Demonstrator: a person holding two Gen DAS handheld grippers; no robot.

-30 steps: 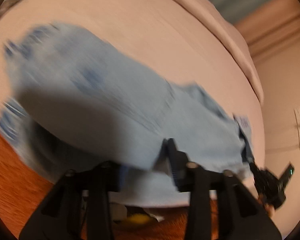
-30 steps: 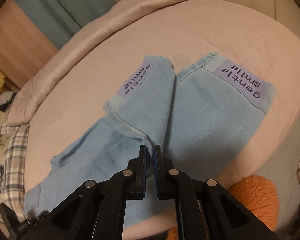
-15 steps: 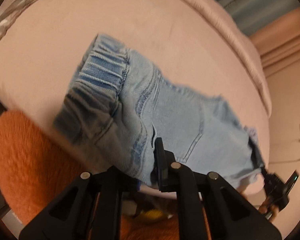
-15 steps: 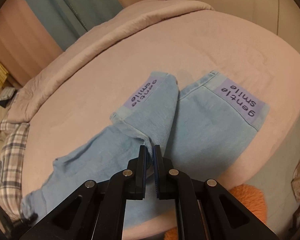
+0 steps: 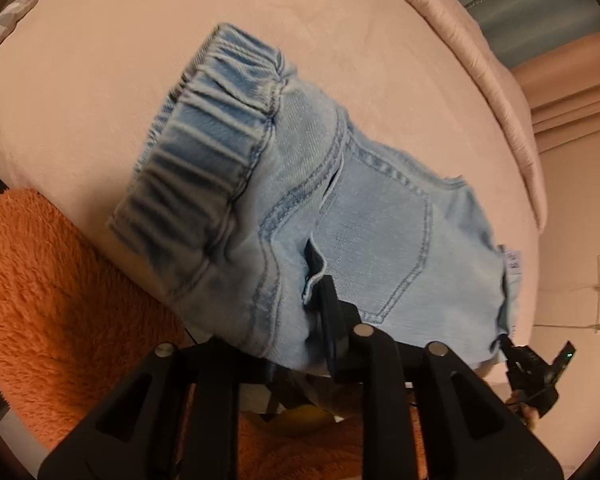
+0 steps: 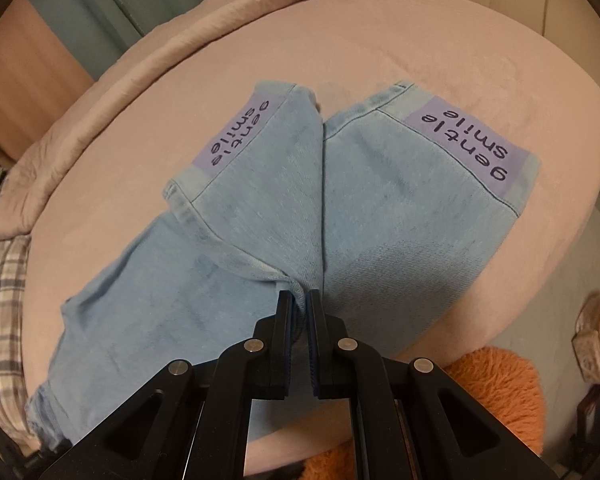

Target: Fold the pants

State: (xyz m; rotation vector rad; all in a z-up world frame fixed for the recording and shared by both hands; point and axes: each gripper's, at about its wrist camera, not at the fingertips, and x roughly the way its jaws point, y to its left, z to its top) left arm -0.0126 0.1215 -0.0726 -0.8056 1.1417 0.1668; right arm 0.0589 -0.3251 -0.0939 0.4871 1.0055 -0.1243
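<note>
1. The pants (image 6: 260, 264) lie on the bed (image 6: 440, 40), near its front edge, with the two leg ends fanned out away from me and their lilac printed patches (image 6: 472, 148) facing up. The elastic waistband (image 5: 208, 140) is at the other end, raised a little off the bed.

2. My right gripper (image 6: 299, 300) is clenched on a pinch of denim where the two legs meet, on the bed-edge side of the pants. The cloth bunches up between the jaws.

3. My left gripper (image 5: 284, 320) is at the waist end, by the back pocket (image 5: 380, 232). One finger sits in a fold of denim beside the pocket seam and the other is hidden under the cloth. These jaws are opening, with the fabric between them. I cannot tell whether the pads press on it.

4. I judge the step in hand to be the first fold, bringing the legs together lengthwise. It is not done, since the legs are splayed apart on the bed.

5. The next move calls for a firm left grip on the waist. Then both hands should carry one side across the other, keeping the hems level.

6. Beyond the bed's front edge lies an orange fluffy rug (image 5: 60, 300), and the pants' near edge overhangs toward it, so I must not let the cloth slide off the bed.
</note>
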